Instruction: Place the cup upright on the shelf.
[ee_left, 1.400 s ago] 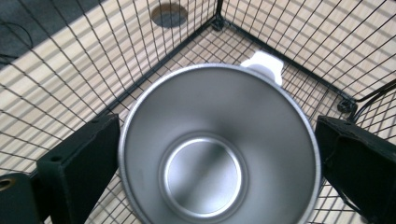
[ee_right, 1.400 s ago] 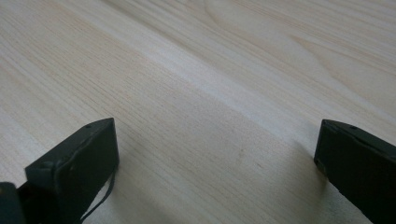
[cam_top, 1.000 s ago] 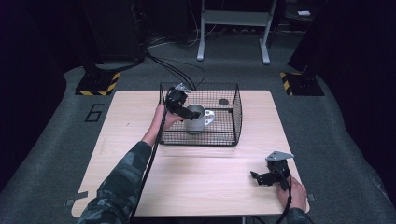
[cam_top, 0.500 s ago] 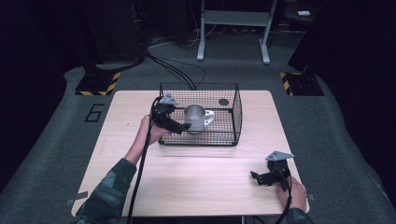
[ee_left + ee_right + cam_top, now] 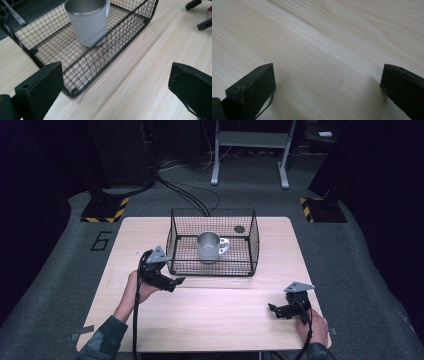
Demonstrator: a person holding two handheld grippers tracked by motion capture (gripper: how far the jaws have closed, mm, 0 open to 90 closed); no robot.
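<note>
Wooden table (image 5: 210, 312): metal cup (image 5: 208, 246) upright in wire basket (image 5: 252, 251). Left gripper (image 5: 175, 281) empty, jaws apart, near-left; lift yours clear of the mesh.

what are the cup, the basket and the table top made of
The cup looks like brushed metal, probably steel: matt silver-grey wall with a brighter rim. The basket seems to be thin wire mesh with a black coating, in a fine square grid. The table top looks like pale wood or a wood-look laminate: long grain lines show, and which of the two cannot be told.
</note>
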